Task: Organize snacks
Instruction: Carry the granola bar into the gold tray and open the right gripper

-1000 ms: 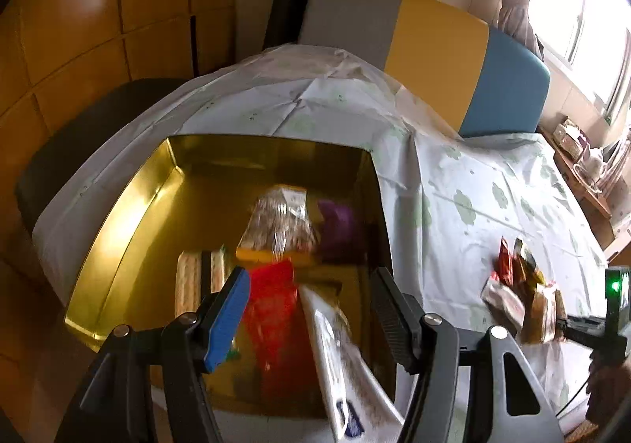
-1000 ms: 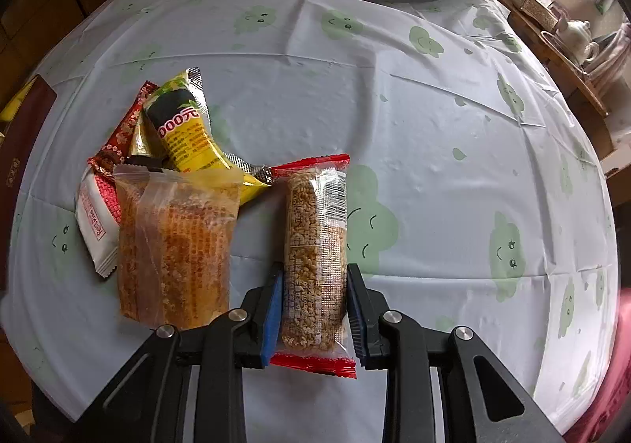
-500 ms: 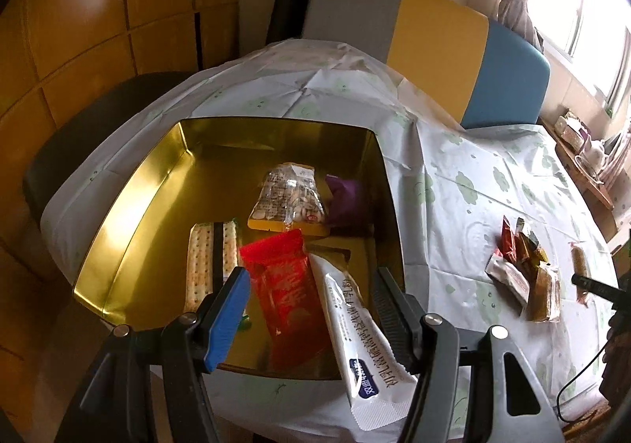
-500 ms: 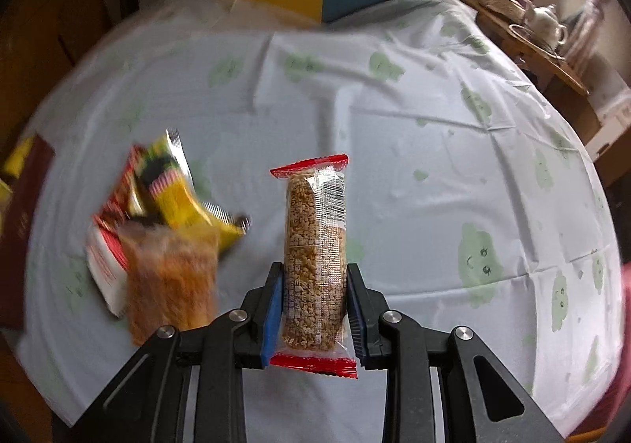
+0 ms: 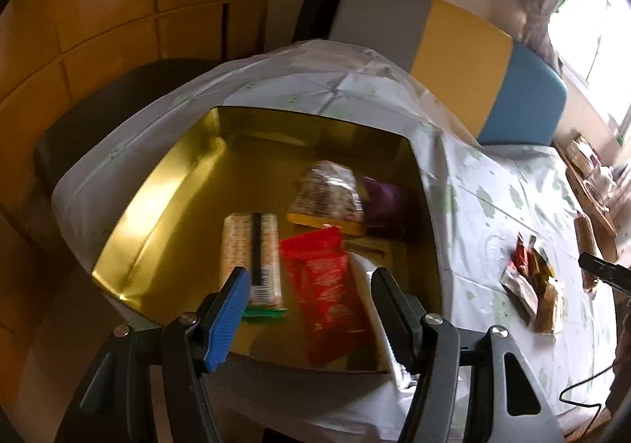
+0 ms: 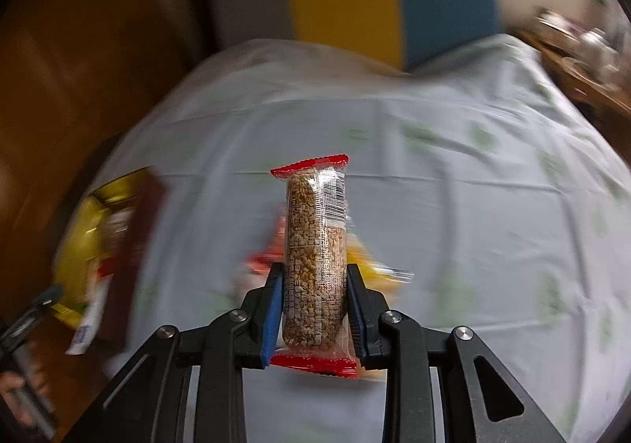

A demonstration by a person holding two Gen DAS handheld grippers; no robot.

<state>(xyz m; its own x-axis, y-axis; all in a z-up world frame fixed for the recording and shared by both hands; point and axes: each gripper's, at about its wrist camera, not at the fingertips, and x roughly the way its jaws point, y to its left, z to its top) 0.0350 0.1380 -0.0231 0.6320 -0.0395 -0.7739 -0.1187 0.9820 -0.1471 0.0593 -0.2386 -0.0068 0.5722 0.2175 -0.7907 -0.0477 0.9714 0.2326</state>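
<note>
Above tablecloth: right gripper clamped on grain bar.
Over gold tin: left gripper wide open, empty.
Inside tin: red packet.

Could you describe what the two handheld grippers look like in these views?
Both the left gripper and the right gripper are black linkage frames with silver pivot bolts. On each, one of the jaws carries a blue pad and the other a dark ribbed one. A thin black cable trails near the table's right edge.
</note>
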